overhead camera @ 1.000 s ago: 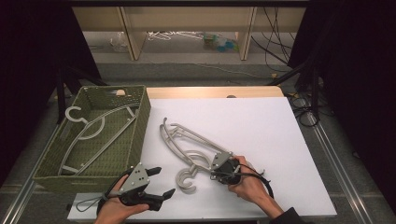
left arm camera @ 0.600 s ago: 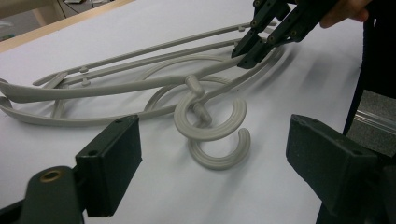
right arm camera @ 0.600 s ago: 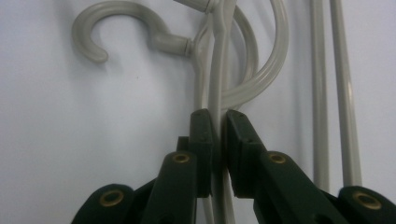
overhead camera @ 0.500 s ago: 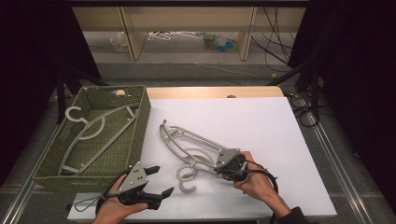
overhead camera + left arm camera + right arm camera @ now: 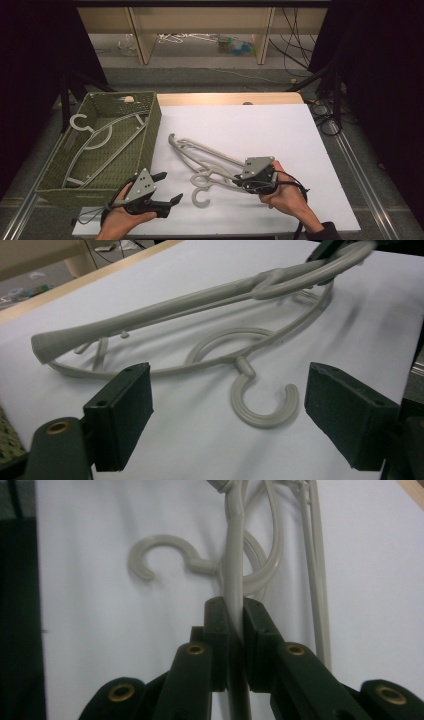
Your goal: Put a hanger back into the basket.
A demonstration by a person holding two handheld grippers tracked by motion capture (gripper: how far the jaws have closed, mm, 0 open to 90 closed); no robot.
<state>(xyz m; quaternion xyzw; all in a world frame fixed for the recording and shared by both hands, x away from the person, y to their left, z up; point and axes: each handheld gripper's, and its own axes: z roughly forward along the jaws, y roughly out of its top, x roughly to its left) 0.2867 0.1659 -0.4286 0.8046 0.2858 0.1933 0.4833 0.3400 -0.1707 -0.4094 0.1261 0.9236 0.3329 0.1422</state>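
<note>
Right gripper (image 5: 239,181) was clamped on a grey plastic hanger (image 5: 200,152), its two black jaws pressed against either side of one thin rod of that hanger; in the right gripper view the rod (image 5: 235,580) ran straight up out of the closed jaws. Gripped hanger sat tilted, the held end raised off the white tabletop (image 5: 260,130) and the far end (image 5: 47,345) lower, toward the basket. A second grey hanger (image 5: 200,357) lay flat on the tabletop beneath and partly under the first, its open hook (image 5: 200,196) pointing toward the person's edge of the table. Left gripper (image 5: 165,187) stood open, jaws spread wide and holding nothing; it hovered near the front left of the table, just beside the basket's near corner, aimed across at the hangers. In the left gripper view the flat hanger's hook (image 5: 262,402) lay between the two spread pads (image 5: 120,420), apart from both. Woven green basket (image 5: 150,125) sat at the table's left edge, overhanging it on the left, with at least one more grey hanger (image 5: 100,137) lying inside it, hook toward the far left corner. Person's right hand (image 5: 285,195) held the right gripper from the table's near side, its cable (image 5: 295,182) looping beside the hand; the left hand (image 5: 120,217) gripped the left one from below.
</note>
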